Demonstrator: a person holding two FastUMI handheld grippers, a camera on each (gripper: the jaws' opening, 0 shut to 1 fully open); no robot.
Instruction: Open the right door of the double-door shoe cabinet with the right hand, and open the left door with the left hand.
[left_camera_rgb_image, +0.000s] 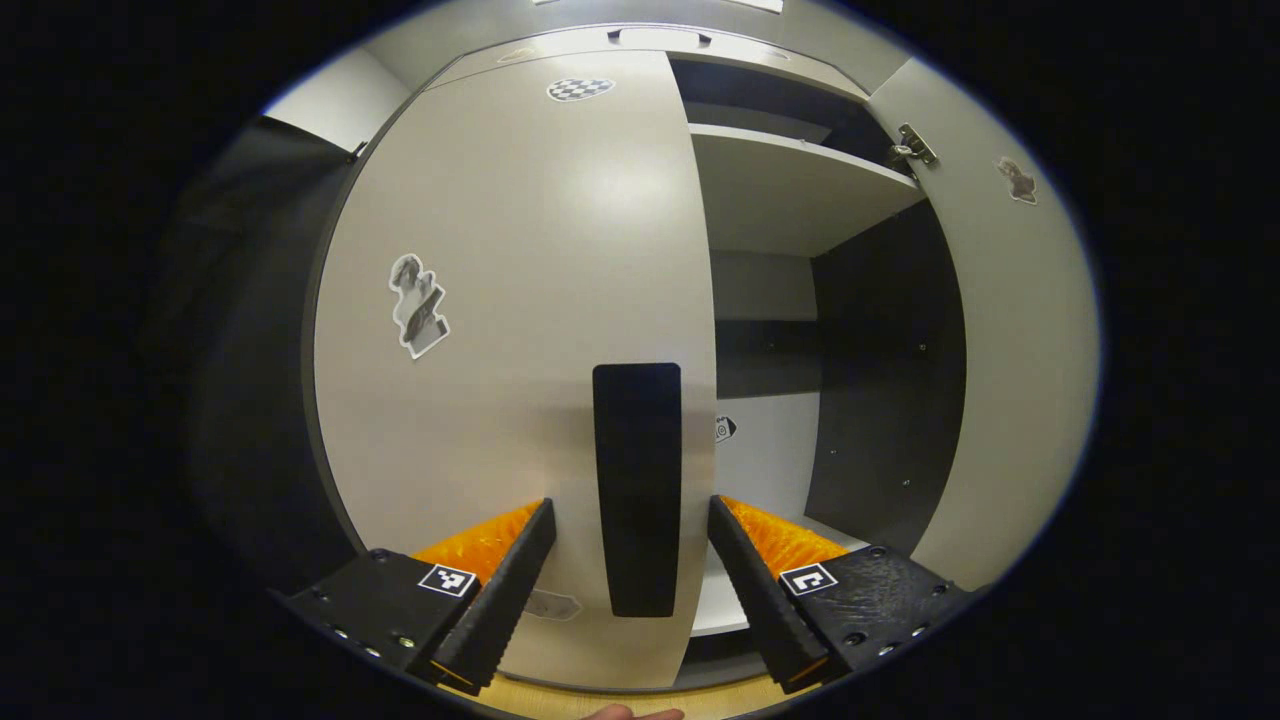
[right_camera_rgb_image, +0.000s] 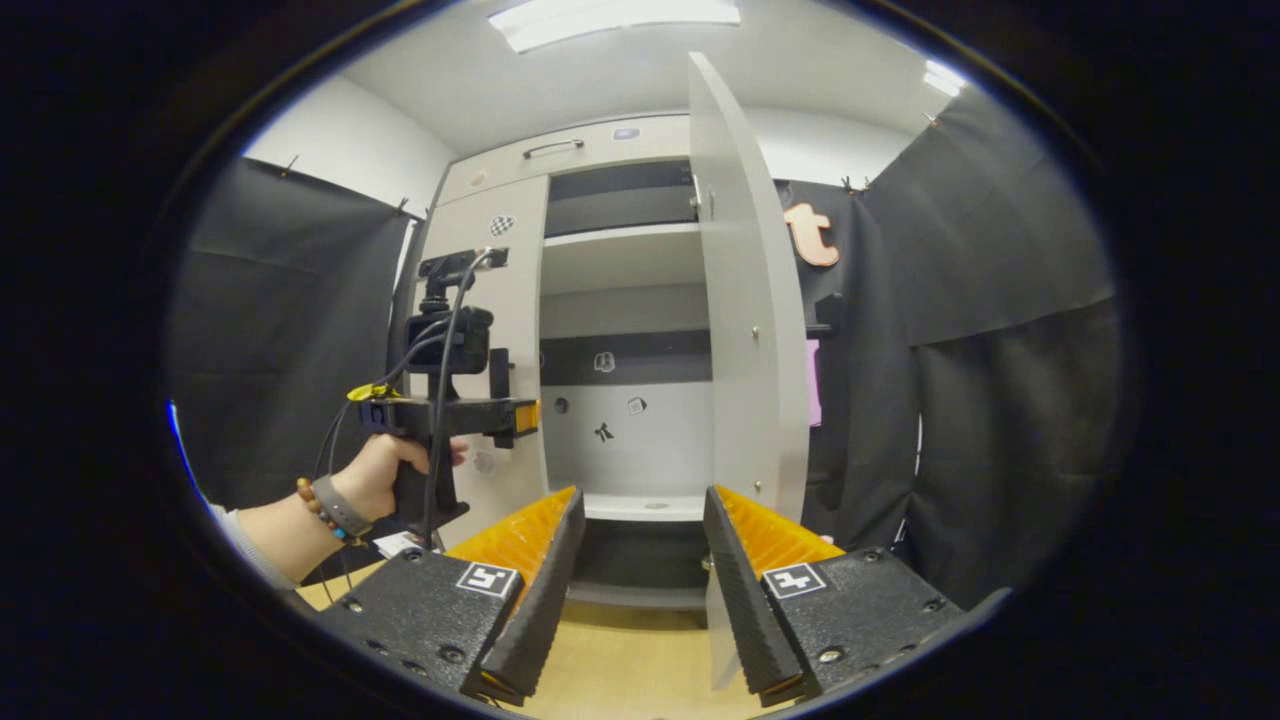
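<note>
The cabinet's left door (left_camera_rgb_image: 520, 300) stands closed, a pale panel with a tall black handle (left_camera_rgb_image: 636, 490) near its right edge. My left gripper (left_camera_rgb_image: 630, 505) is open, one finger on each side of that handle with a gap to both. The right door (left_camera_rgb_image: 1010, 380) is swung open at the right. In the right gripper view that right door (right_camera_rgb_image: 745, 330) shows nearly edge-on, just right of my open right gripper (right_camera_rgb_image: 643, 497), which holds nothing. A hand (right_camera_rgb_image: 385, 475) holds the left gripper (right_camera_rgb_image: 515, 415) up against the left door (right_camera_rgb_image: 500, 300).
Inside the open half are a pale shelf (left_camera_rgb_image: 790, 180) and a dark side wall (left_camera_rgb_image: 885, 380). A top compartment with a handle (right_camera_rgb_image: 552, 148) sits above the doors. Black cloth (right_camera_rgb_image: 1000, 350) hangs on both sides. The floor (right_camera_rgb_image: 630, 660) is light wood.
</note>
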